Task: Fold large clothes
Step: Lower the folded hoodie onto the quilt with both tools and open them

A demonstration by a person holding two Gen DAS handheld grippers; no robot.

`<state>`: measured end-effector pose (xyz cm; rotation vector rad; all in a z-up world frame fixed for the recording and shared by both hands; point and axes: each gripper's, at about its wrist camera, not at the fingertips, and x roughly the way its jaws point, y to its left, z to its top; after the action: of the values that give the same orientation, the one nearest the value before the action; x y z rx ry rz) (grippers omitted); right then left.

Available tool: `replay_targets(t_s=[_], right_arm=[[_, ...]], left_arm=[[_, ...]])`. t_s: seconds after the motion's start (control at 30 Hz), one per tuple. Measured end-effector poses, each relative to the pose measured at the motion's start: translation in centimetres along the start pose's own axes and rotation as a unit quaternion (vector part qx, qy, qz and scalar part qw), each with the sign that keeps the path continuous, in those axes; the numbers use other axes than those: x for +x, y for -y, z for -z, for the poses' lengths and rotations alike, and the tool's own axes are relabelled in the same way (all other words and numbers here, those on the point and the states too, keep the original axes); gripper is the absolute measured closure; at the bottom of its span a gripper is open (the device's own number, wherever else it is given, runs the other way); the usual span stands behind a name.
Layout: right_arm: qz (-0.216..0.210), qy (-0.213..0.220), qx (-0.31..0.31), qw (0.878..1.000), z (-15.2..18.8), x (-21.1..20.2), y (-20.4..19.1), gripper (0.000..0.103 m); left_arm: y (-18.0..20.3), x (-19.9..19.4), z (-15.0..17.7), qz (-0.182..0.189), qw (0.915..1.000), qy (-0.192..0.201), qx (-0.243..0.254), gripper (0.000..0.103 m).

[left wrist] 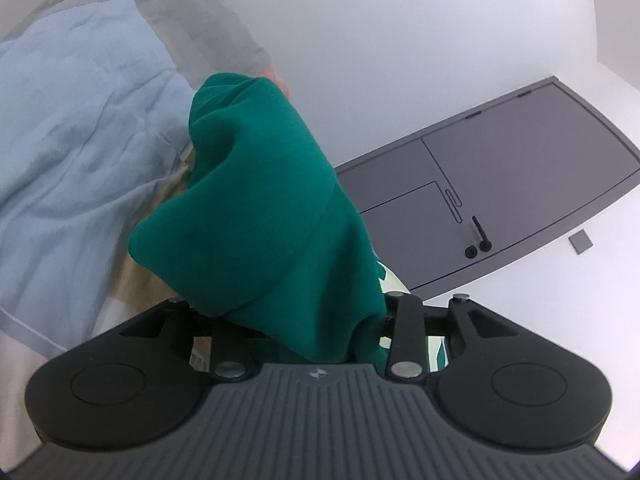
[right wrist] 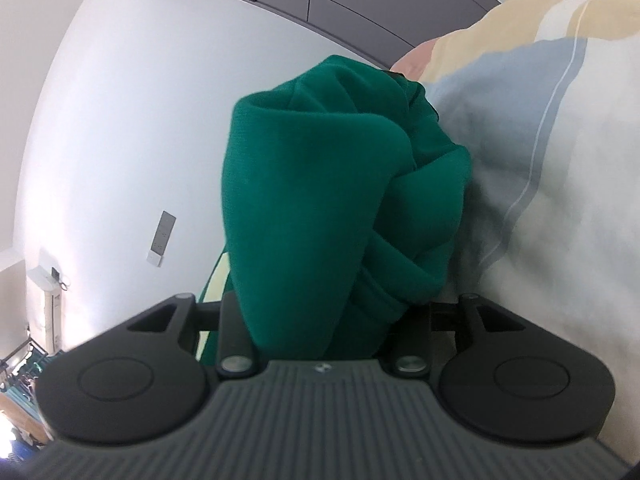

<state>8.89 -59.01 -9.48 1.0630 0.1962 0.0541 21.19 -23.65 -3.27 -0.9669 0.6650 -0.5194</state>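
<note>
A bunched dark green garment (left wrist: pixel 256 216) fills the middle of the left wrist view. It rises out of my left gripper (left wrist: pixel 304 184), whose fingers are buried under the folds. The jaws look shut on a thick wad of it. In the right wrist view the same green garment (right wrist: pixel 304 200) is rolled over my right gripper (right wrist: pixel 324 184), jaws closed on the cloth and fingertips hidden. A pale printed patch of the garment (right wrist: pixel 216 284) shows at the lower left. Both wads hang beside a quilt (left wrist: pixel 72 120), also (right wrist: pixel 560 160), in blue, beige and grey blocks.
The quilt covers a bed on the left of the left wrist view and the right of the right wrist view. A grey panelled door (left wrist: pixel 520 168) is set in the white wall (right wrist: pixel 120 120). A wall socket strip (right wrist: pixel 162 240) sits lower left.
</note>
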Motion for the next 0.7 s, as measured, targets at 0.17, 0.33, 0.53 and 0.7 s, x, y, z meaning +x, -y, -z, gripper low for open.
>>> replay_targets(t_s=[0.17,0.33,0.53,0.7], right_arm=[[0.020,-0.017,0.024,0.999,-1.6,-0.5,-0.6,0.046],[0.065,-0.034,0.049,0.996,-3.0,-1.1,-1.1,0.038],[0.117,-0.027,0.029,0.992,-2.9,-6.9,-3.3,0.027],[0.104,-0.008,-0.023,0.994,-4.4,-11.4,-6.5,0.028]], left_arm=[[1.0,-0.3,-0.1,-0.029,0.9995,-0.015,-0.003,0.038],[2.6,-3.1,0.7,-0.060,0.9976,-0.024,0.025,0.020],[6.5,-8.8,2.1,-0.089,0.9898,-0.024,0.108,0.016],[12.5,-14.7,3.4,-0.099,0.9772,-0.018,0.187,0.016]])
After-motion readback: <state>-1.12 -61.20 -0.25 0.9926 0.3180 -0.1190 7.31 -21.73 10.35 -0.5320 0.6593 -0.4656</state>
